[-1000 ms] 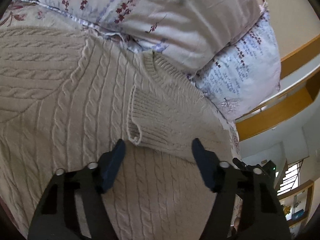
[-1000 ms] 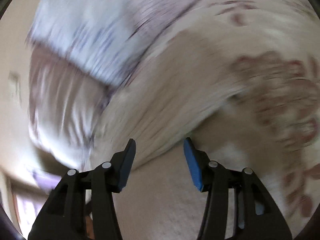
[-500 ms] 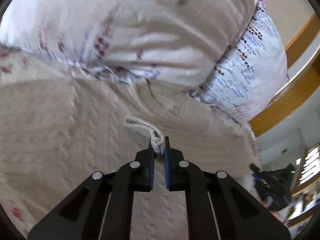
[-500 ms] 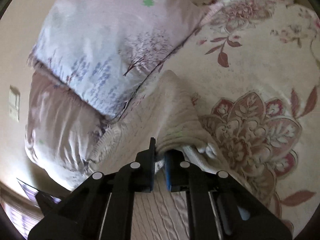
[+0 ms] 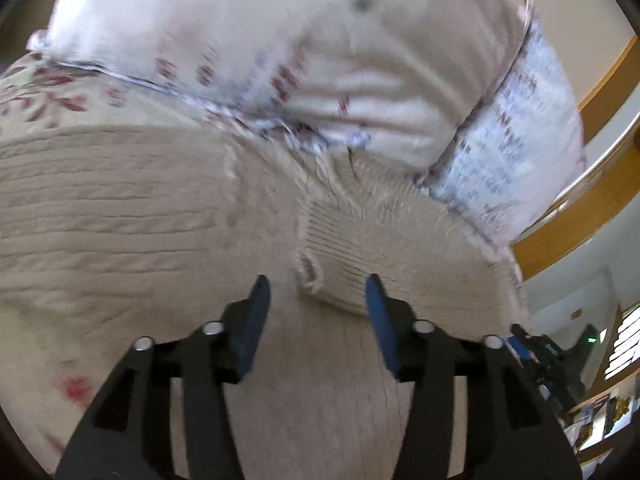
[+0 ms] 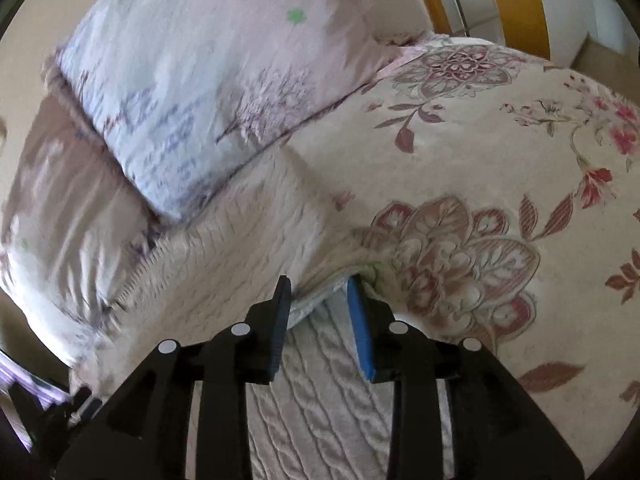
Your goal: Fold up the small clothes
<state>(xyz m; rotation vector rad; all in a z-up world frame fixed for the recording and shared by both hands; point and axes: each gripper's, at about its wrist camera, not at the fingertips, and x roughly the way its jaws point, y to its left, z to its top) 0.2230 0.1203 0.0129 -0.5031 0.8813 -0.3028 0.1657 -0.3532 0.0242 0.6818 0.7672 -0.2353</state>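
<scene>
A cream cable-knit sweater (image 5: 120, 208) lies spread on the bed, one sleeve folded across its body. In the left wrist view the ribbed cuff (image 5: 320, 276) rests flat just beyond my left gripper (image 5: 317, 280). Its jaws are opening and the blue pads stand clear of the knit on both sides. In the right wrist view the sweater (image 6: 248, 240) has a folded edge (image 6: 316, 304) lying between the fingers of my right gripper (image 6: 318, 280). Those jaws are opening too, narrower than the left ones, and do not pinch the fabric.
Two floral pillows (image 5: 320, 60) (image 6: 200, 80) press against the sweater's far side. A flowered bedspread (image 6: 460, 160) stretches to the right. A wooden bed frame (image 5: 580, 220) and the room beyond it show at the right edge of the left wrist view.
Half a second ago both grippers were shut on the knit, the left on the cuff, the right on the folded edge. Both have let go, and the cuff lies flat again.
</scene>
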